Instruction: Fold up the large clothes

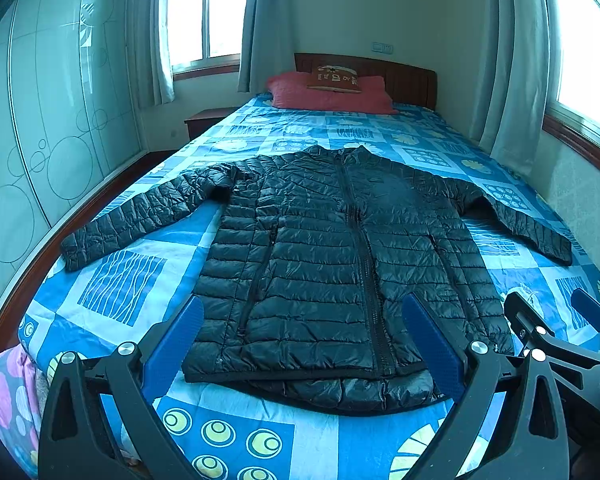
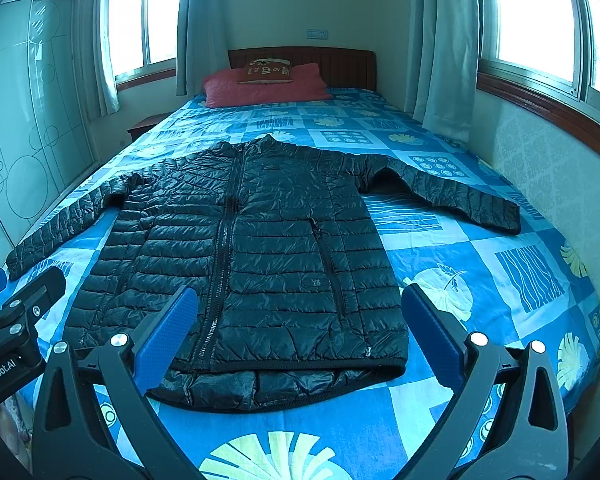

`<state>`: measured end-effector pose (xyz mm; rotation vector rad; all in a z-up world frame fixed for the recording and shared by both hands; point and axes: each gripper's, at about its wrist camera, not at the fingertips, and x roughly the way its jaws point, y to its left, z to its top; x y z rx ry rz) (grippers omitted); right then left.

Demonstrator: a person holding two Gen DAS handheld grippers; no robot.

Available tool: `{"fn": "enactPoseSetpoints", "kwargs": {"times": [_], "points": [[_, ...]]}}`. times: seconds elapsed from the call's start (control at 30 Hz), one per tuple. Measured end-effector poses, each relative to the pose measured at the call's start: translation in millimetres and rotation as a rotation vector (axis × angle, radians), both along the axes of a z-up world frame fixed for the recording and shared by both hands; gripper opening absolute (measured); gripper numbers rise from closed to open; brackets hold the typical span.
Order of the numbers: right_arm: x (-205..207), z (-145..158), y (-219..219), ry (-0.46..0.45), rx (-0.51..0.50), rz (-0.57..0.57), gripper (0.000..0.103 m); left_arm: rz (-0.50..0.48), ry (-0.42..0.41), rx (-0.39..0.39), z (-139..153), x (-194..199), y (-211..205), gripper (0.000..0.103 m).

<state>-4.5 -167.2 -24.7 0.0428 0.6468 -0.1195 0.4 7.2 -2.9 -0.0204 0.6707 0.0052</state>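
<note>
On top of the blue patchwork-print bedspread a black quilted puffer jacket lies flat, front up and zipped, both sleeves stretched out sideways, hem toward the cameras. Left gripper hangs above the hem with its 2 blue-padded fingers spread wide, holding nothing. Right gripper is the same, spread and off the fabric. A red pillow sits by the wooden headboard.
</note>
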Motion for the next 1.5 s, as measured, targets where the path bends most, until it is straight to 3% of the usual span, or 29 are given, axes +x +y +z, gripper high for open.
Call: {"fn": "enactPoseSetpoints", "kwargs": {"times": [1.5], "points": [[1.4,-0.3,5.5,0.001,-0.006,0.003,0.101,0.002,0.008,-0.002,-6.0,-0.7,0.2,0.099]]}}
